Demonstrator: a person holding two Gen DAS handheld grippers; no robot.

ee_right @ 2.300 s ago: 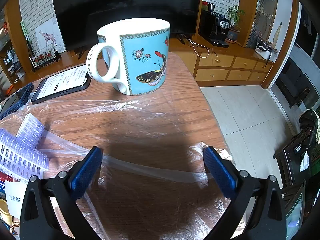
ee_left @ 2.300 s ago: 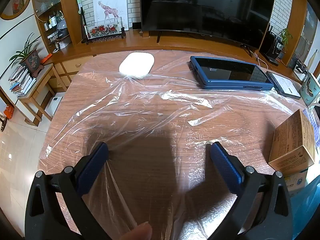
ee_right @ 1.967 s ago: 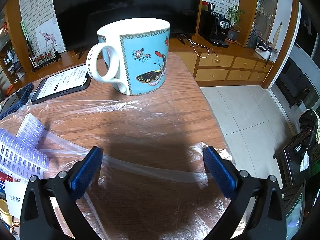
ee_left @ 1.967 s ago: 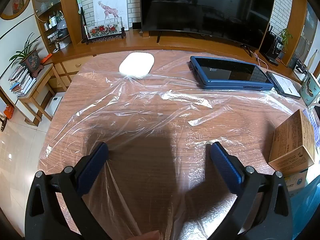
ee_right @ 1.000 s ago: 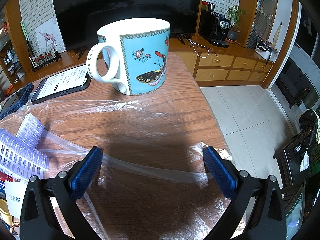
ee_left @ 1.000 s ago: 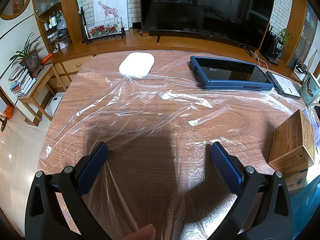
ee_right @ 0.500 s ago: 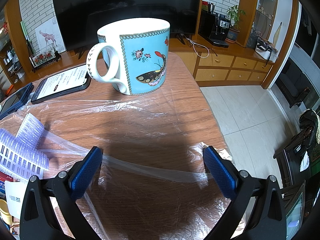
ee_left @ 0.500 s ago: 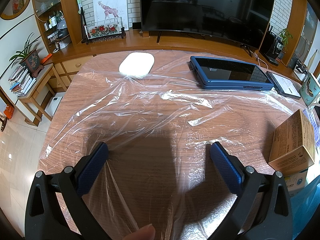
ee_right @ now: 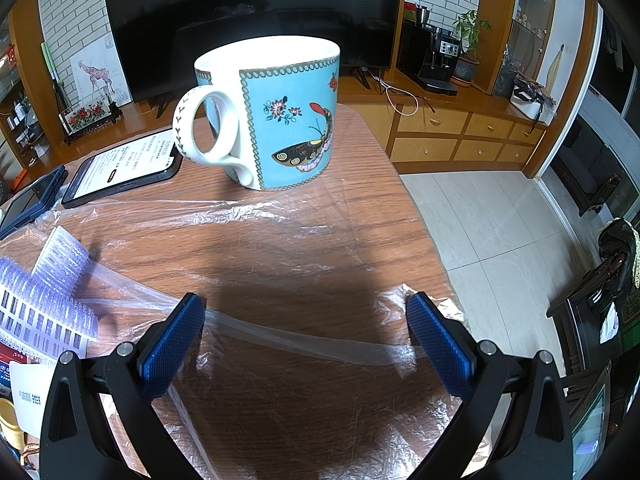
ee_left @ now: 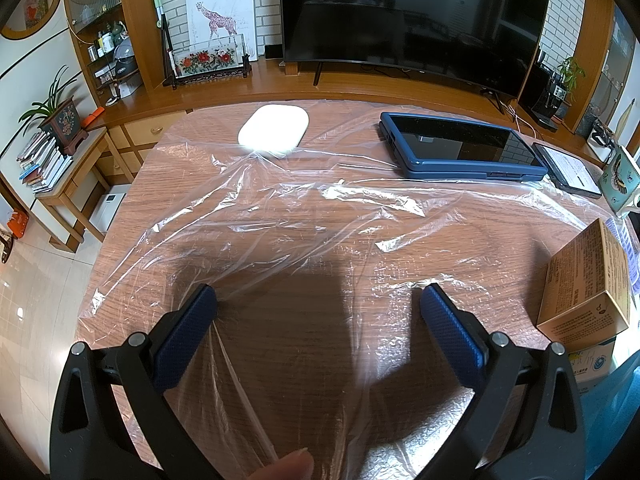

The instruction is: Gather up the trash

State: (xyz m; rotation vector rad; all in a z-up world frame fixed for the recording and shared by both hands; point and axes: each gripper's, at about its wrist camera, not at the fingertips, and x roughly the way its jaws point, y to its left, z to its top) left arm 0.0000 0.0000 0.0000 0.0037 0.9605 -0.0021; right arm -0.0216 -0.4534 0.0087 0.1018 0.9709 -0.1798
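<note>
A large sheet of clear crinkled plastic film [ee_left: 288, 216] lies spread over the wooden table [ee_left: 168, 152]; it also shows in the right wrist view [ee_right: 256, 216]. My left gripper [ee_left: 318, 300] is open and empty, low over the film near the table's front edge. My right gripper [ee_right: 306, 312] is open and empty, low over the film near the table's right end, in front of a blue butterfly mug [ee_right: 276, 116]. A fingertip [ee_left: 288, 466] shows at the bottom of the left wrist view.
A white oval pad [ee_left: 274, 130], a blue-cased tablet [ee_left: 460, 148] and a phone [ee_left: 568, 170] lie at the far side. A brown cardboard box [ee_left: 588, 284] stands at the right. A purple ribbed plastic tray [ee_right: 44, 300] lies left of the right gripper. The table edge drops to tiled floor [ee_right: 500, 232].
Both grippers stay still. Only the fingertip at the bottom of the left wrist view has shifted slightly.
</note>
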